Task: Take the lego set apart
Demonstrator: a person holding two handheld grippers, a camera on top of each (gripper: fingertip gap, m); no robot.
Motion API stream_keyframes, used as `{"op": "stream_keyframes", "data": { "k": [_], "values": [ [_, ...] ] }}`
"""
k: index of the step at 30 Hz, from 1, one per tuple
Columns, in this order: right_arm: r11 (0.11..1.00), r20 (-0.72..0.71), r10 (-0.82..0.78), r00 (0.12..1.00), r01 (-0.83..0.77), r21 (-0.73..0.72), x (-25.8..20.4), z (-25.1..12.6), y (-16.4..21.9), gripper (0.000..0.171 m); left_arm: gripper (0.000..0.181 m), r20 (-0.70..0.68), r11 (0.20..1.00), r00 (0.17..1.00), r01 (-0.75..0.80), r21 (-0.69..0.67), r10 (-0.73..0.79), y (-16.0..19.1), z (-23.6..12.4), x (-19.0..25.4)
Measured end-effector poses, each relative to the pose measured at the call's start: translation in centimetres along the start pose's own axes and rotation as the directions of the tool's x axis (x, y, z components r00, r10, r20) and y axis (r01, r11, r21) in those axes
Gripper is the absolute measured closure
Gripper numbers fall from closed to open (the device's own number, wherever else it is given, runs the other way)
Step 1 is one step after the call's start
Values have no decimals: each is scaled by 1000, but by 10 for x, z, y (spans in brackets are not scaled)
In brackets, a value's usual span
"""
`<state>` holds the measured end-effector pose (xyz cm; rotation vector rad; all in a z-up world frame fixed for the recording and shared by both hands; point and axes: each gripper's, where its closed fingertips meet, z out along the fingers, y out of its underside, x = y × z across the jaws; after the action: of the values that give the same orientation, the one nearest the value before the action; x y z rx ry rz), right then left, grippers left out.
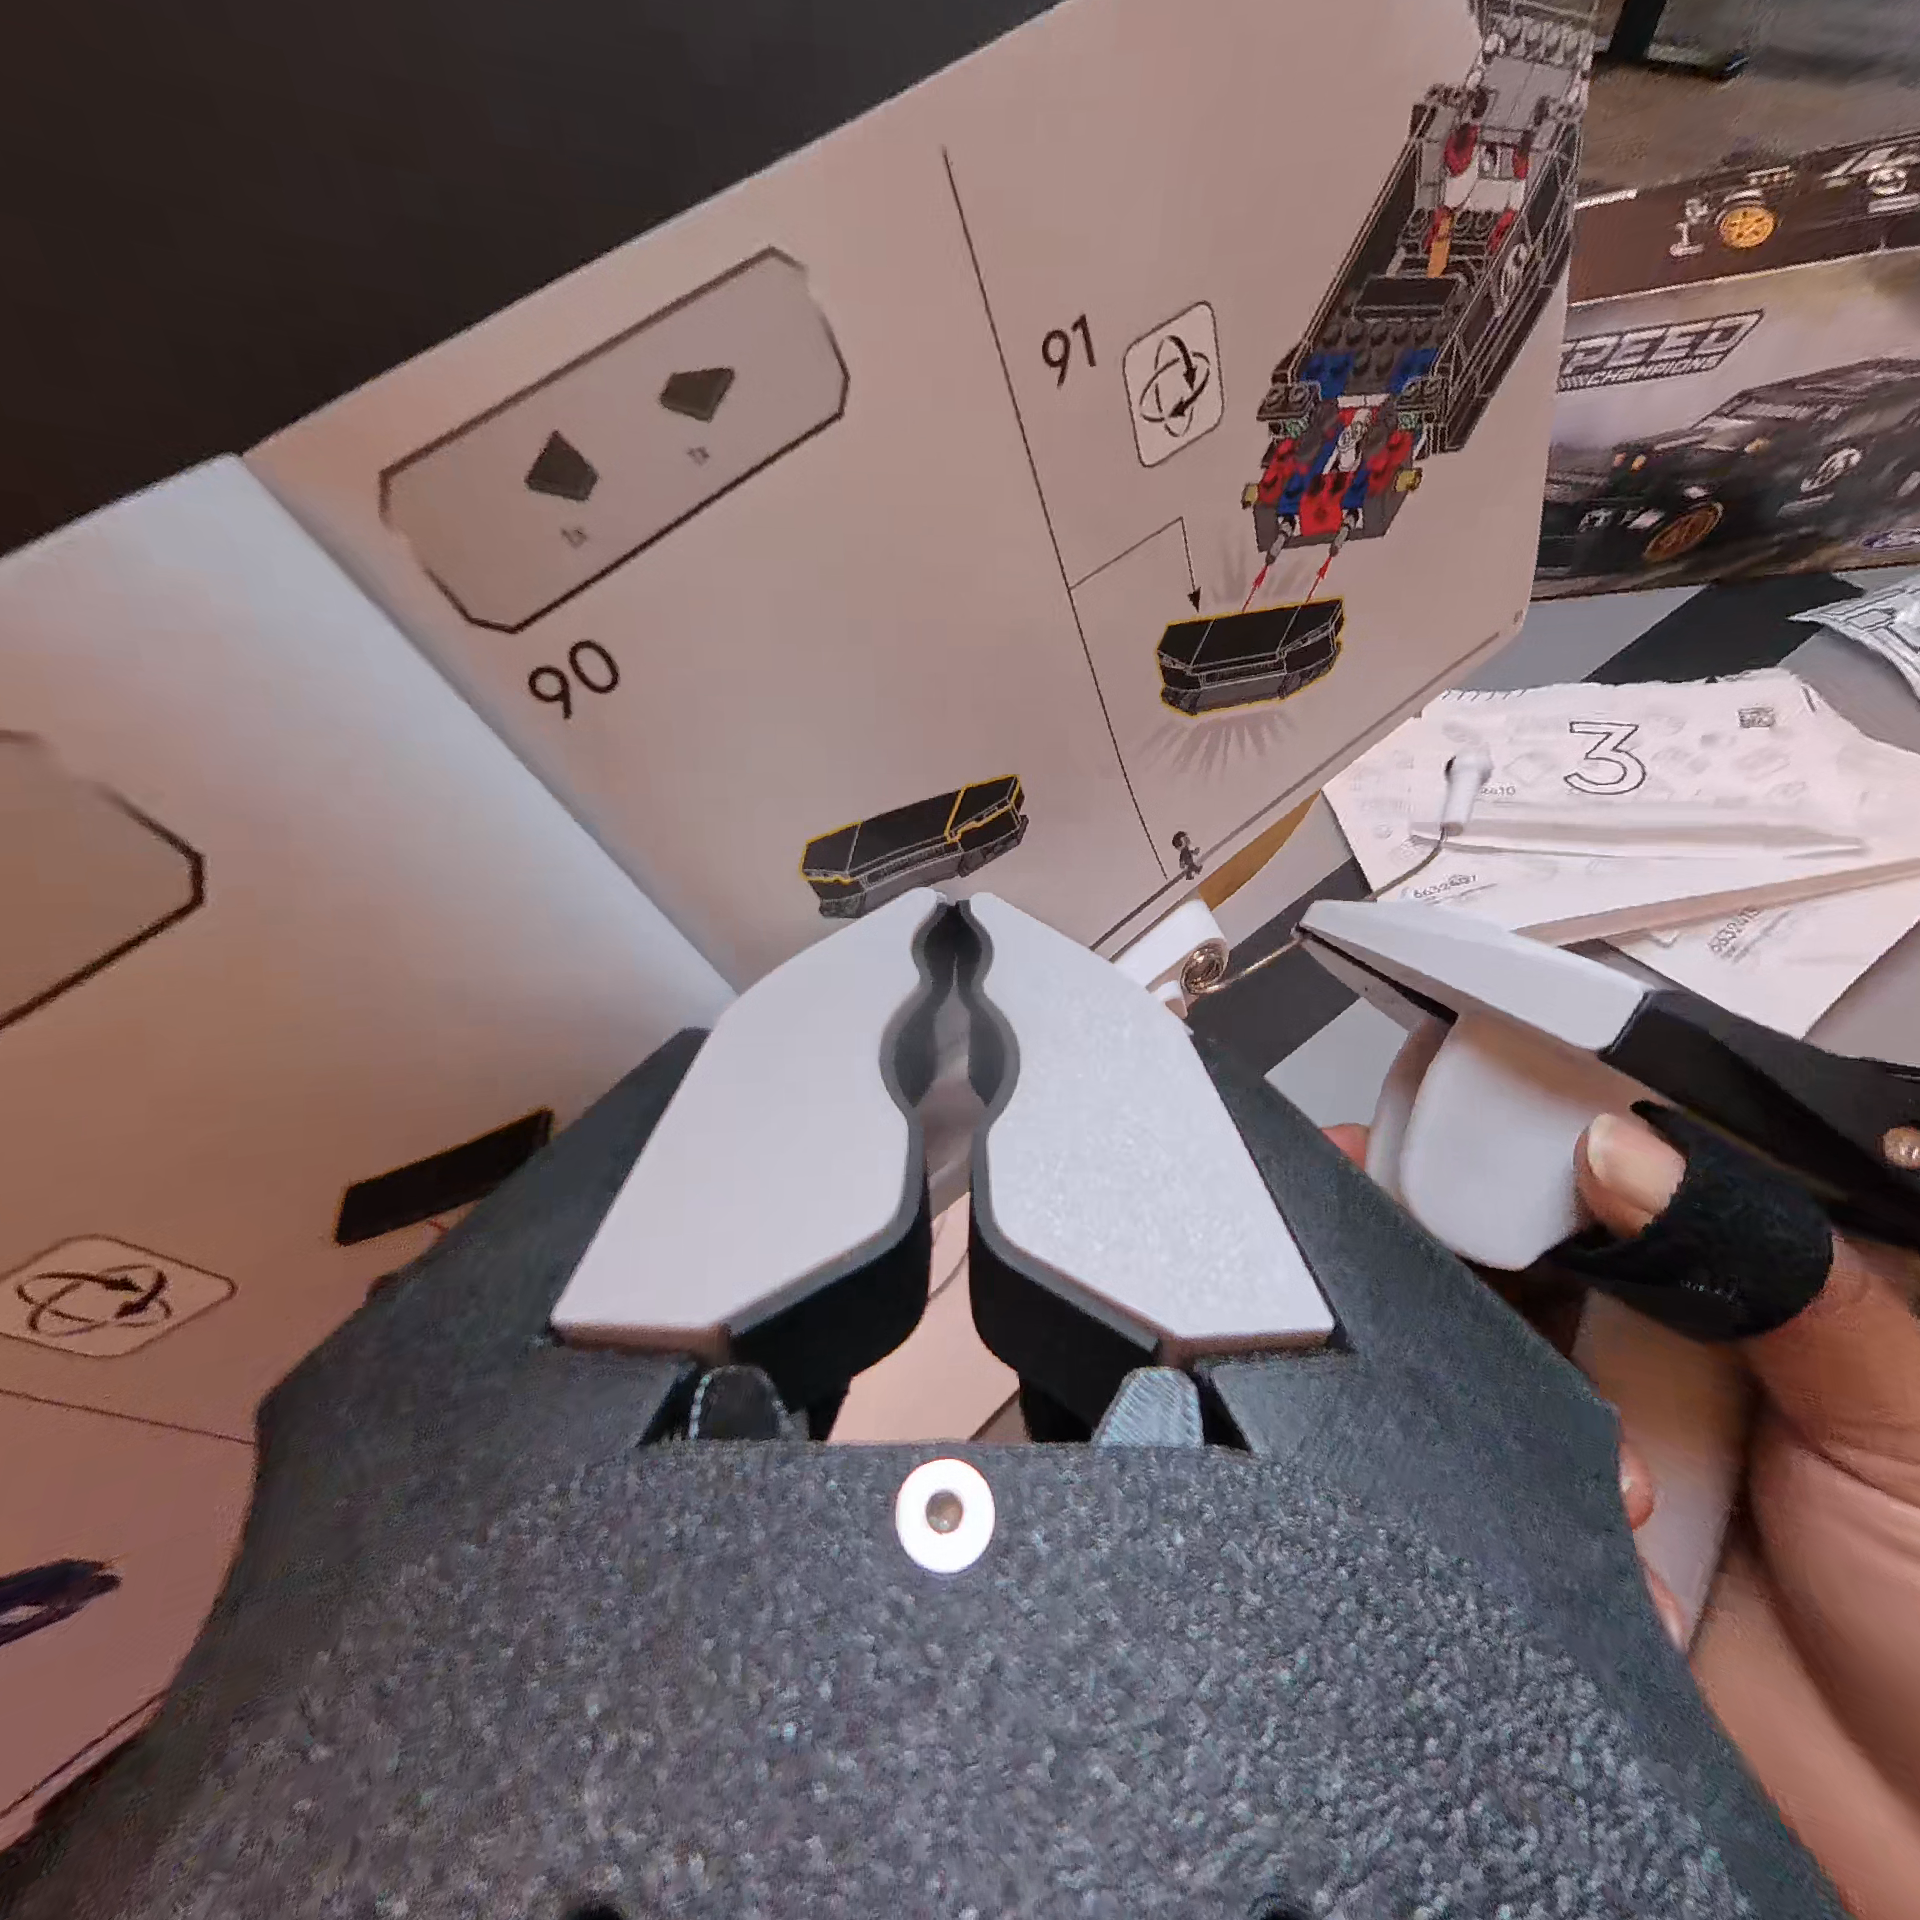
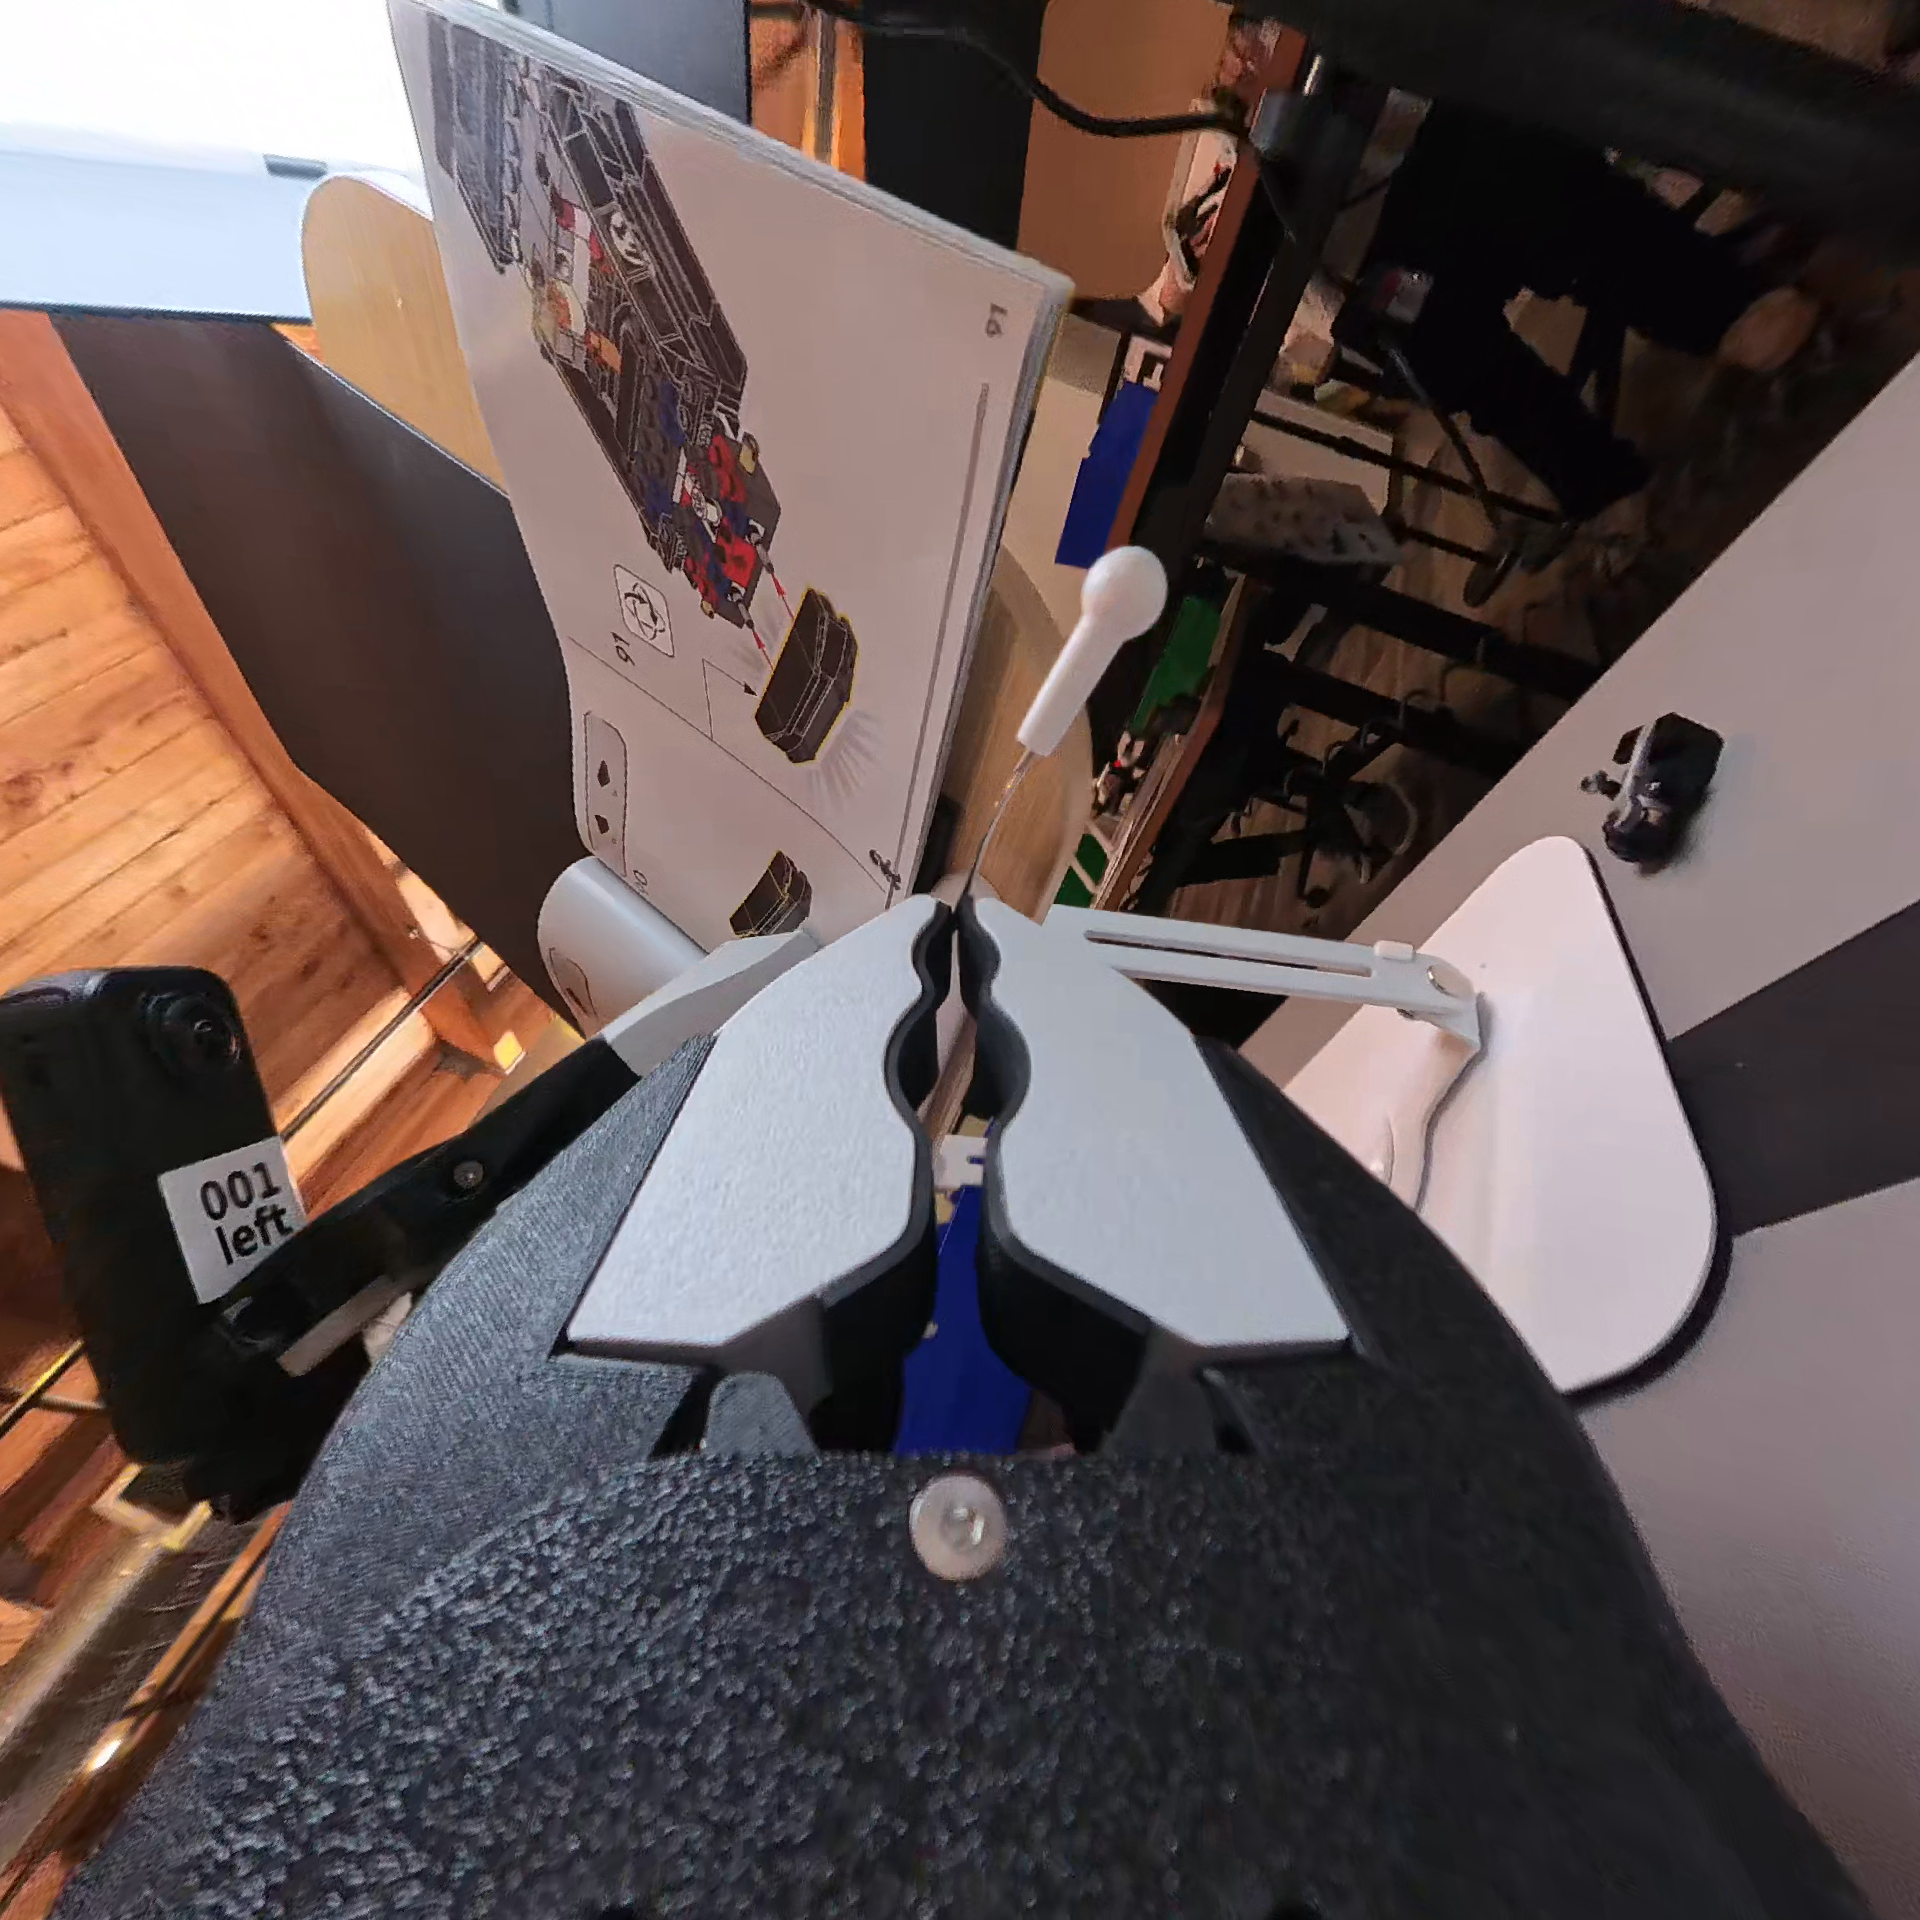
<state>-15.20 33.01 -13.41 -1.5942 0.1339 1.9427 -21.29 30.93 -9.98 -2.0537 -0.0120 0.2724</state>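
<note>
Leftmost, the open white paper instruction booklet (image 1: 727, 520) stands tilted on its rest, rising ahead of and to the left of the left gripper (image 1: 951, 906). That gripper's grey fingers are pressed together at the tips, right at the booklet's lower edge; whether they pinch the page cannot be told. To its right, the right gripper (image 2: 958, 909) is clamped on the thin metal wire page-holder (image 2: 992, 821), which runs up and slightly right from the fingertips to a white plastic knob (image 2: 1117, 592). A person's hand (image 1: 1787, 1455) grips this tool. Right of it, the flat white stand base (image 2: 1558, 1091) lies on the grey-and-black table (image 2: 1766, 623).

A small black lego piece (image 2: 1662, 779) sits on the table beyond the base, well to the right of the right gripper and apart from it; it is too blurred to tell its long axis or heading.

Far right in the left wrist view, crumpled white paper bags (image 1: 1662, 831) lie before the dark cardboard lego box (image 1: 1714, 447), its long side running across the view.
</note>
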Motion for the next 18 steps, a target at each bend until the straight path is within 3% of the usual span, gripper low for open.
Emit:
{"op": "stream_keyframes", "data": {
  "k": [9, 13, 15, 18],
  "values": [
    [982, -39, -164, 986, 167, 89, -5, -2, -1, 170, 181, 34, 999, 998, 51, 13, -52, -1, 2, -1],
    [883, -96, -463, 881, 468, 37, -15, 1, -3, 170, 181, 47, 999, 998, 35, 26, -36, -1, 1, -1],
    [722, -98, -691, 716, 690, -51, -26, 8, -1, 170, 181, 52, 1000, 999, 11, 27, -12, -1, 0, -1],
    [240, 7, -969, 247, 948, -210, -39, 25, 17, 170, 181, 15, 999, 1000, 18, 40, -18, -2, -2, 2]
  ]
}}
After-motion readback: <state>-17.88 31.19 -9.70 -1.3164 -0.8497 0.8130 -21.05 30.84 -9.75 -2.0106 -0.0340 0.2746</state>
